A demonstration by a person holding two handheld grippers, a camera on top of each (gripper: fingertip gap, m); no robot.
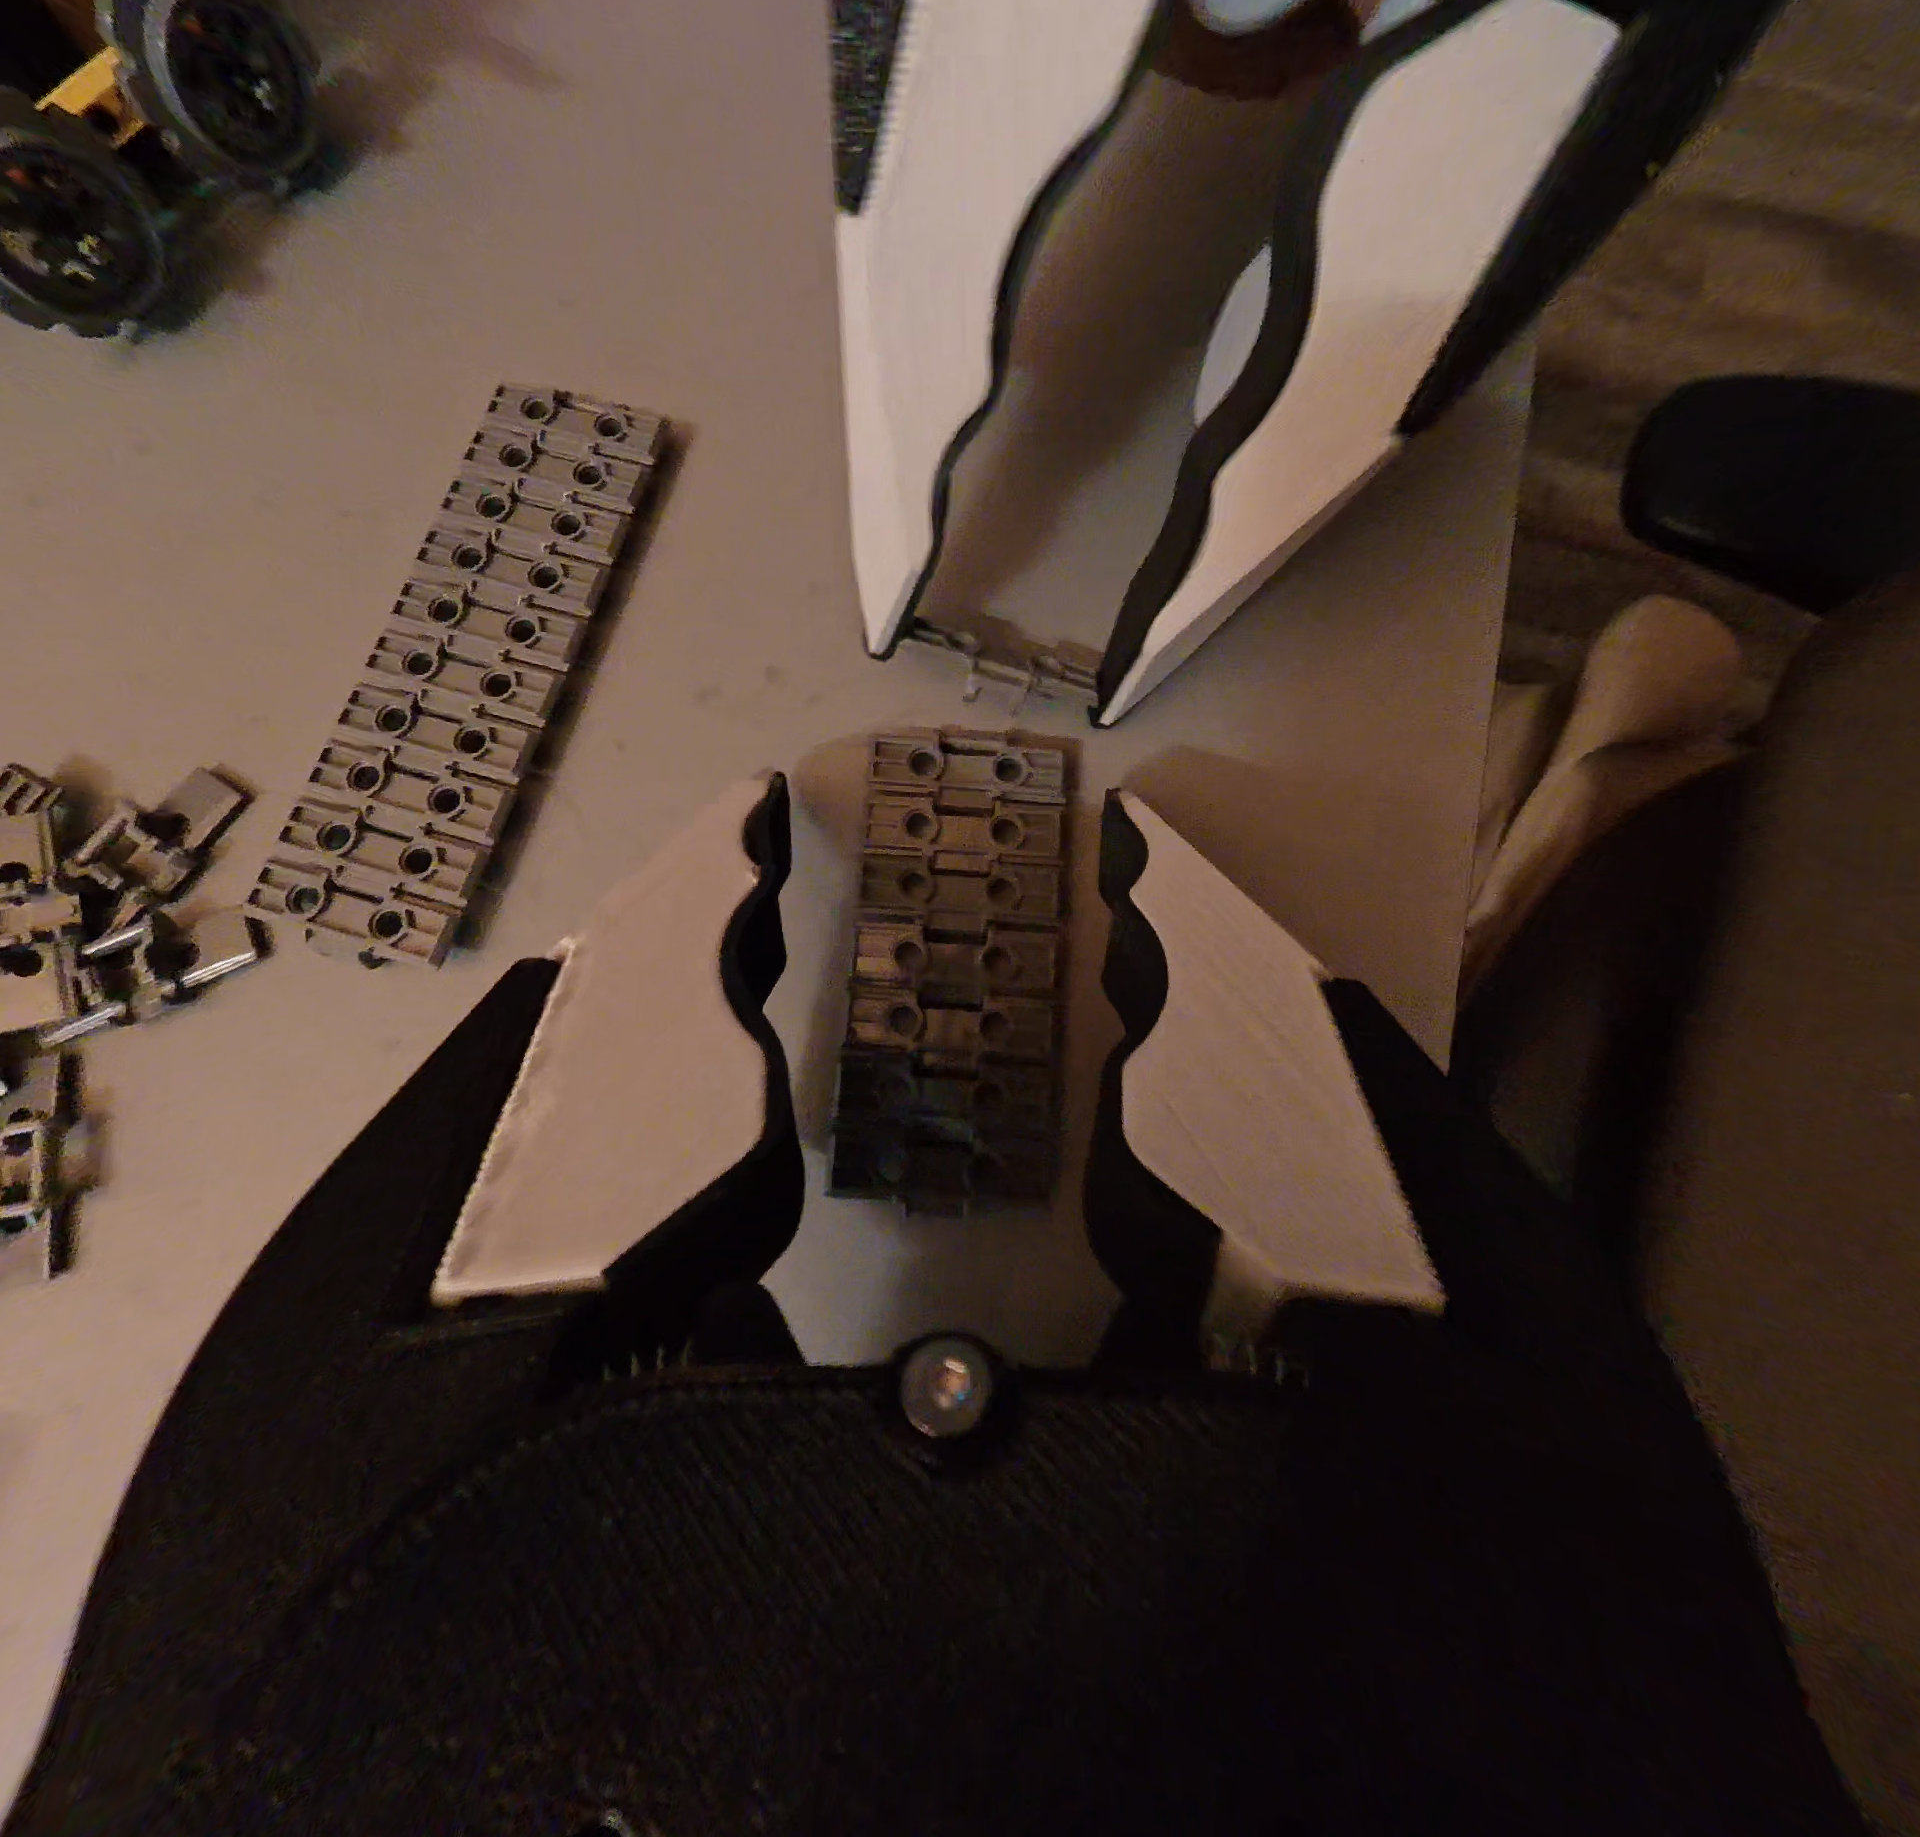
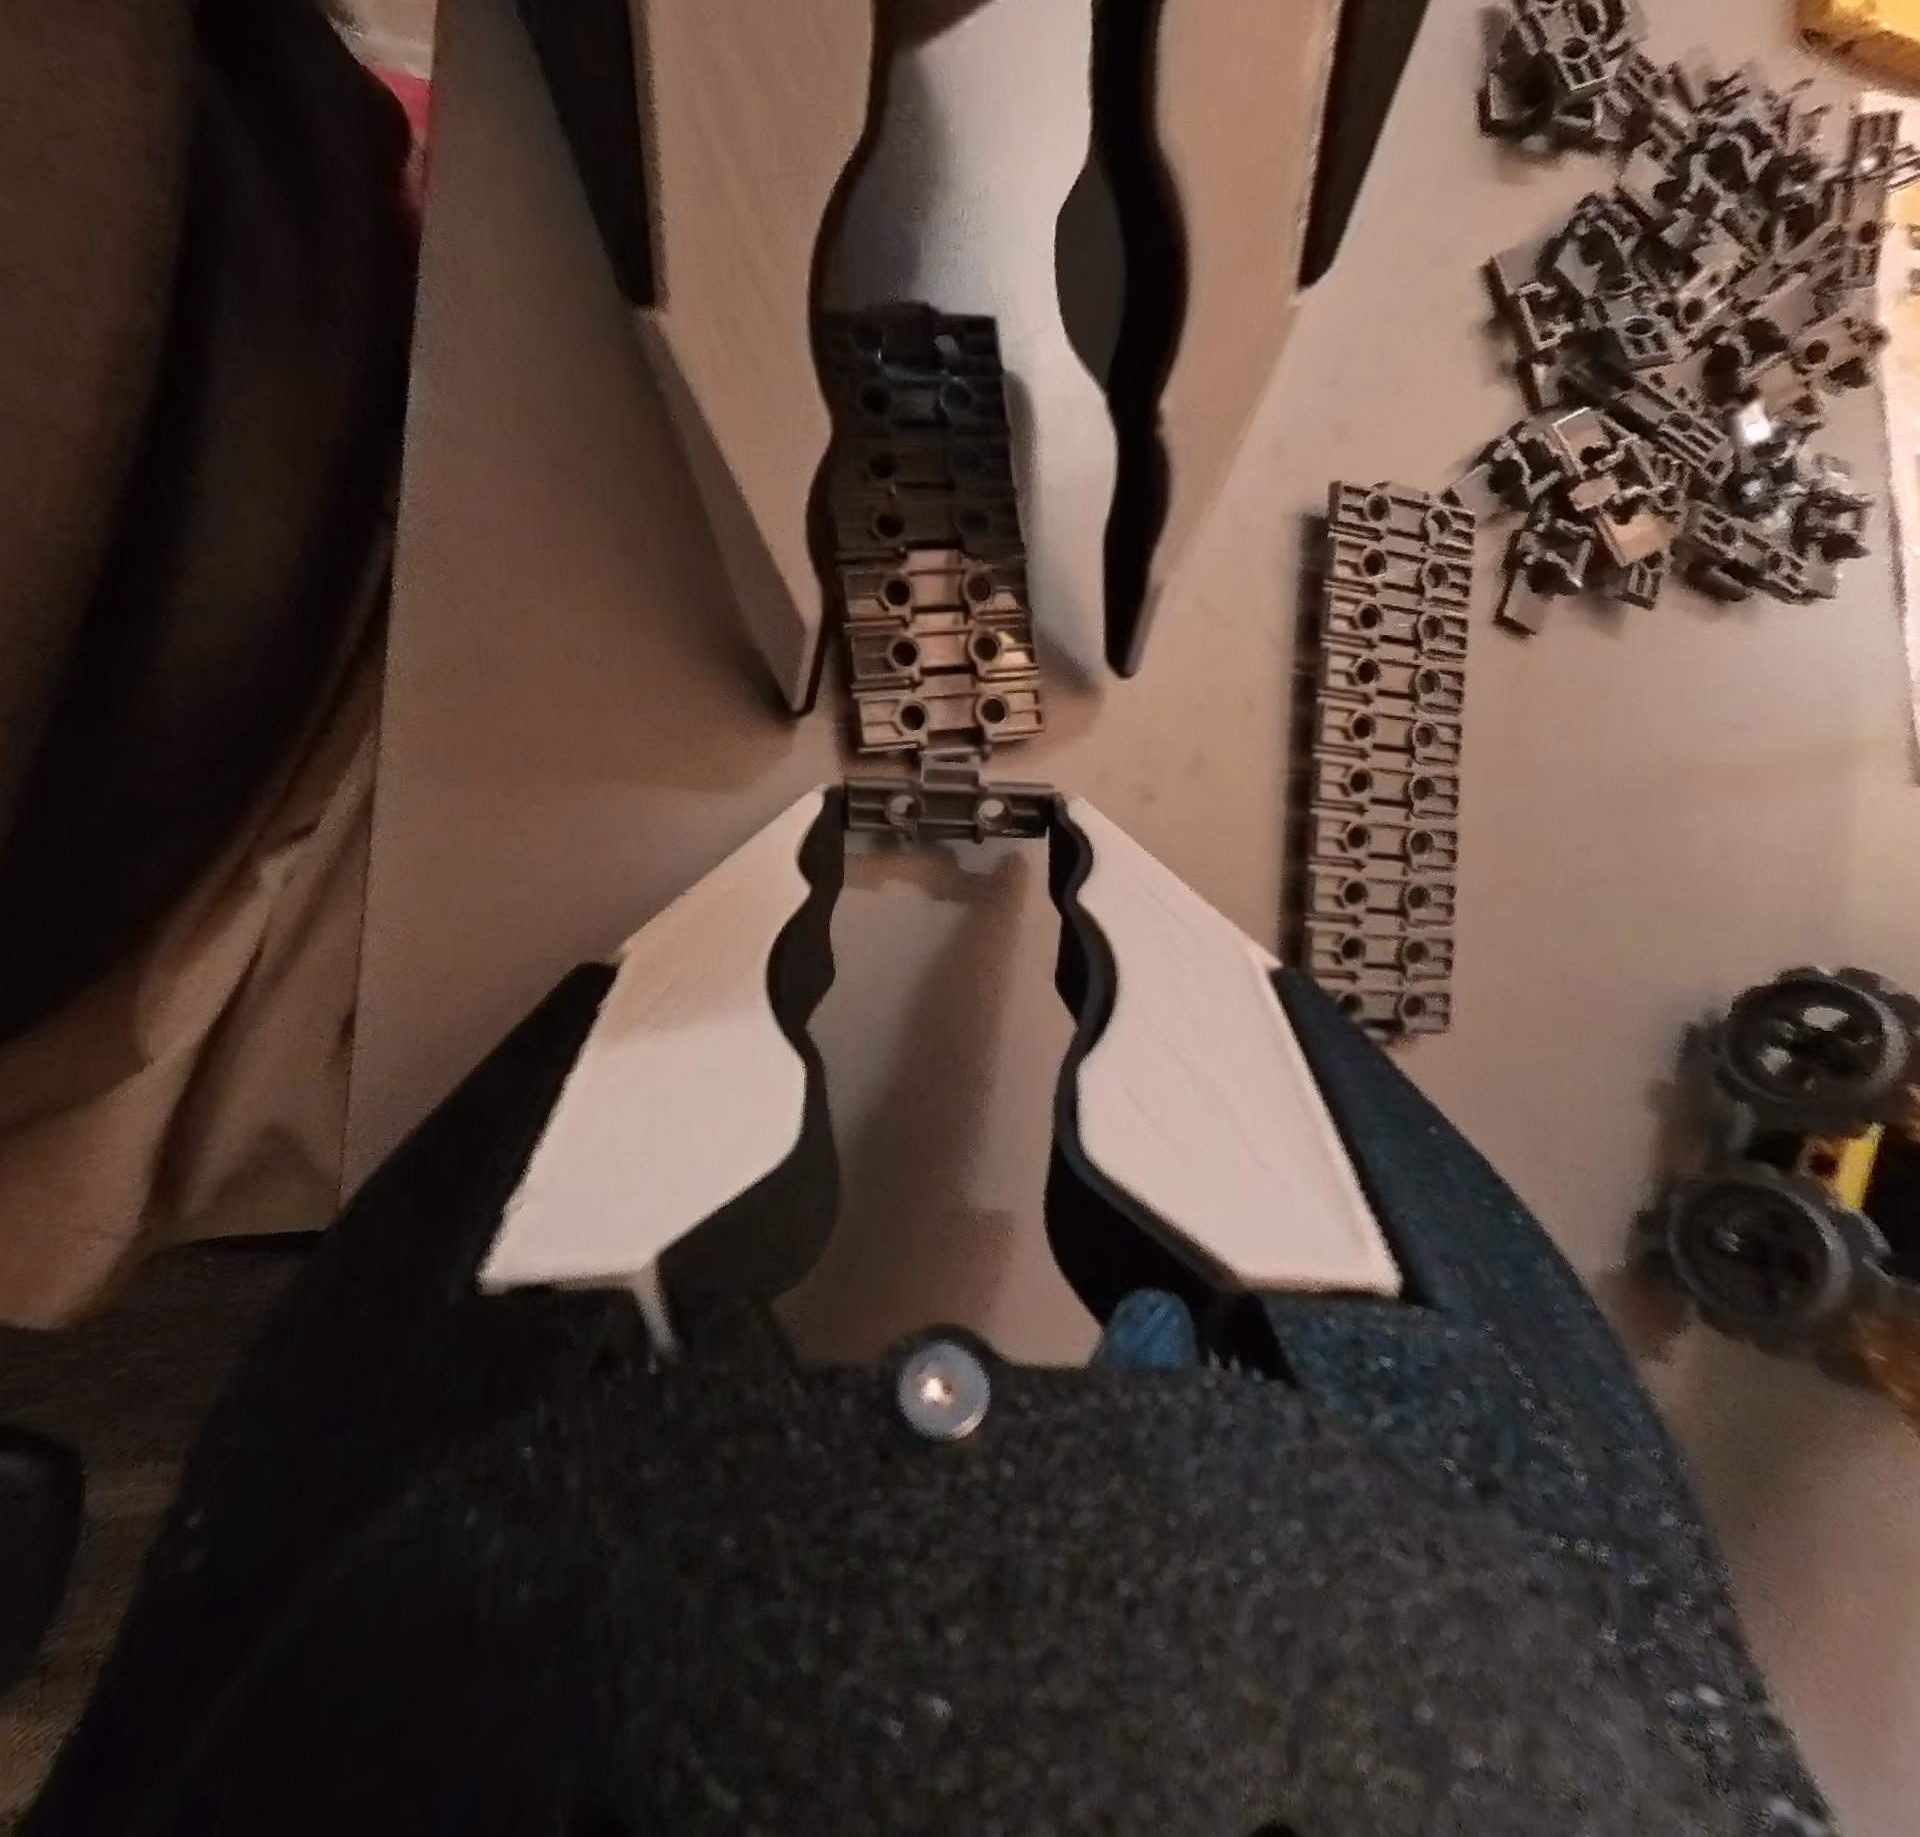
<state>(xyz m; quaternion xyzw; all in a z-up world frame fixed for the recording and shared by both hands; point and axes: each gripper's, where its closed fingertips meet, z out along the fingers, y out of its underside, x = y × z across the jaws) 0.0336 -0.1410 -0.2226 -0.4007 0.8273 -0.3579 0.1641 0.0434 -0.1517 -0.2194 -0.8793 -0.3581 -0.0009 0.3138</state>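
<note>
A single grey track link [image 2: 943, 813] is gripped by the right gripper [image 2: 943, 821]. A short track strip [image 1: 958, 966] is straddled, untouched, by the left gripper [image 1: 943, 800], fingers wide. A longer strip [image 1: 462, 670], loose links [image 2: 1704, 333] and a wheeled model [image 1: 135, 125] are spread on the bench [image 1: 644, 229].

Table [image 1: 644, 177]: pale beige, plain. Track strips [image 1: 457, 670] and loose links [image 2: 1704, 333]: grey, marked with rows of round holes. Gripper fingers [image 1: 644, 1039]: white, edged with black wavy pads. Gripper bodies [image 2: 935, 1579]: black, speckled. Wheels [image 1: 223, 73]: black, on a yellow frame [image 1: 88, 99].
</note>
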